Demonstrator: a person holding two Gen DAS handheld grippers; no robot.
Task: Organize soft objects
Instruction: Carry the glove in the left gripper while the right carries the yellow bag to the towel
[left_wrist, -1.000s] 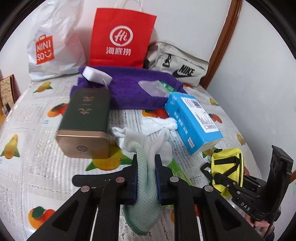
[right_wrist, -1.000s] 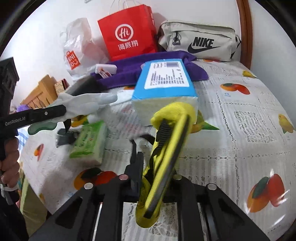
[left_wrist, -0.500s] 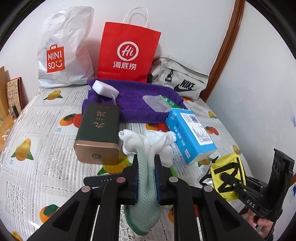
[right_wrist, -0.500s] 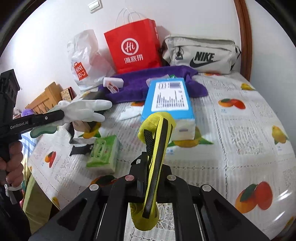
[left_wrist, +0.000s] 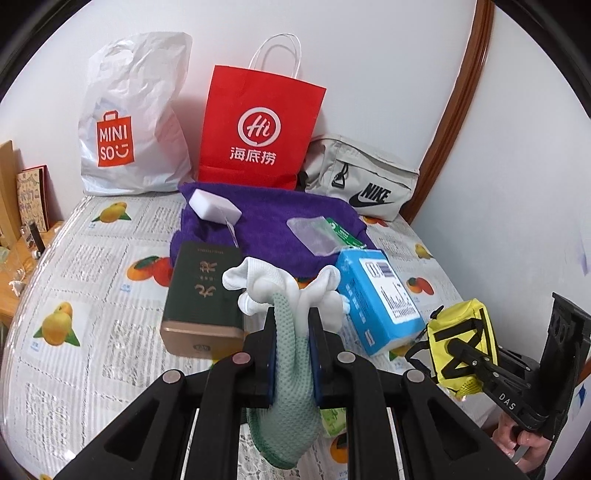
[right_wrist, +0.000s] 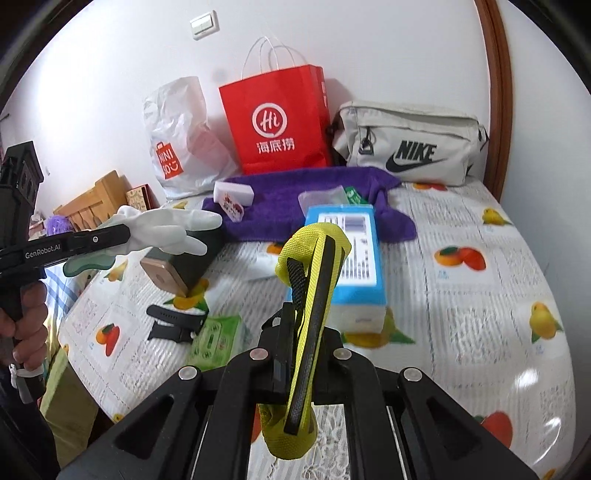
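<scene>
In the left wrist view my left gripper (left_wrist: 293, 321) is shut on a white and pale green glove (left_wrist: 291, 373). The glove's white fingers splay above the pads and its green cuff hangs below. In the right wrist view my right gripper (right_wrist: 303, 332) is shut on a yellow mesh pouch (right_wrist: 314, 258) with black straps, held upright and clear of the cloth. The right wrist view also shows the left gripper (right_wrist: 125, 234) at the left with the glove (right_wrist: 166, 229) sticking out sideways. At the lower right of the left wrist view the yellow pouch (left_wrist: 458, 332) sits in the right gripper (left_wrist: 452, 345).
On the fruit-print cloth (left_wrist: 92, 295) lie a dark green box (left_wrist: 199, 295), a blue tissue pack (left_wrist: 380, 295), a purple towel (left_wrist: 266, 225) with a white block (left_wrist: 214, 205), a green tissue pack (right_wrist: 214, 339) and a black strap (right_wrist: 173, 321). A red paper bag (left_wrist: 258, 129), a white plastic bag (left_wrist: 129, 129) and a grey bag (left_wrist: 362, 181) line the wall.
Both grippers have risen with the glove and the pouch, so the things on the cloth look farther below. The right jaws have closed tighter and flattened the pouch.
</scene>
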